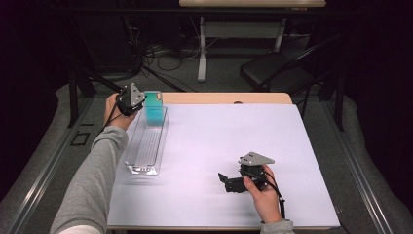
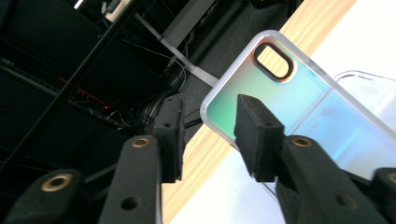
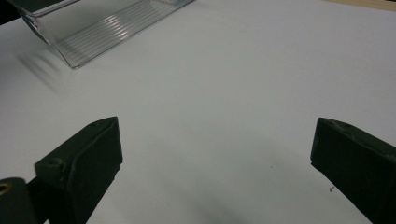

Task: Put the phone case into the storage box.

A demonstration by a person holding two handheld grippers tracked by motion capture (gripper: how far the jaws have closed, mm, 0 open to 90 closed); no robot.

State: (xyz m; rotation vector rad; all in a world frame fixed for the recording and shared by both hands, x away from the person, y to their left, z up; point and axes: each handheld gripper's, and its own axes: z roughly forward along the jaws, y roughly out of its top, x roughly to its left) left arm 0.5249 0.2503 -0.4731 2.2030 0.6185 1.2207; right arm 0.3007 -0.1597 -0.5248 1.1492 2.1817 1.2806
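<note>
White sheeting covers the bench (image 1: 219,146), with a dark floor, cables and a folding chair beyond its far edge.

Left zone: a clear plastic tray (image 1: 146,146) lies lengthwise near the left edge. A teal iridescent phone case (image 1: 155,109) stands tilted in the tray's far end, camera cutout (image 2: 274,61) uppermost. The left gripper (image 1: 130,100) is positioned at the case's upper left side. In the left gripper view, its jaws stand narrowly parted; one pad (image 2: 254,135) overlaps the case corner, the other sits clear of it, and no clamping pressure is evident. The case appears to rest on the tray rather than in the grip.

Right zone: the right gripper (image 1: 229,183) rests low over bare sheeting, well apart from the tray. Its jaws stand wide with nothing between them.

Hazards, as judged:
- The case leans unsupported; a nudge from the left jaws on withdrawal could tip it flat or over the tray wall.
- The tray is light and unrestrained; side contact could slide it toward the bench edge.
- The trailing cable may snag the case.
</note>
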